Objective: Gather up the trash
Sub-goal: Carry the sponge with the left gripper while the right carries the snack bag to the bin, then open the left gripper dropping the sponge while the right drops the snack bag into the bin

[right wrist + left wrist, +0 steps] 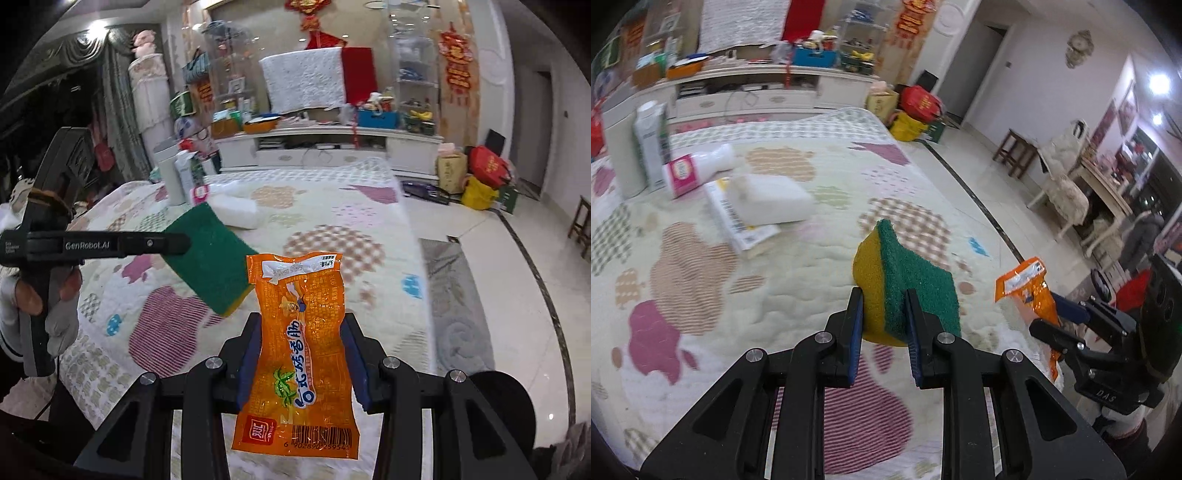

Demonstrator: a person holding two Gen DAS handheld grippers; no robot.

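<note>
Left gripper point(882, 306) is clamping a green-and-yellow scouring sponge point(905, 280) above the quilt point(701, 258). Right gripper point(301, 332) is pinching an orange snack wrapper point(299, 350) near the quilt's right edge.

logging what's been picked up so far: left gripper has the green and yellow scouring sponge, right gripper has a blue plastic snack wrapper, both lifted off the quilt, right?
One thing is off: the wrapper's colour. The right gripper holds an orange plastic snack wrapper, not a blue one, as the right wrist view shows. The rest stands: the left gripper is shut on the green and yellow scouring sponge, both held above the patterned quilt.
</note>
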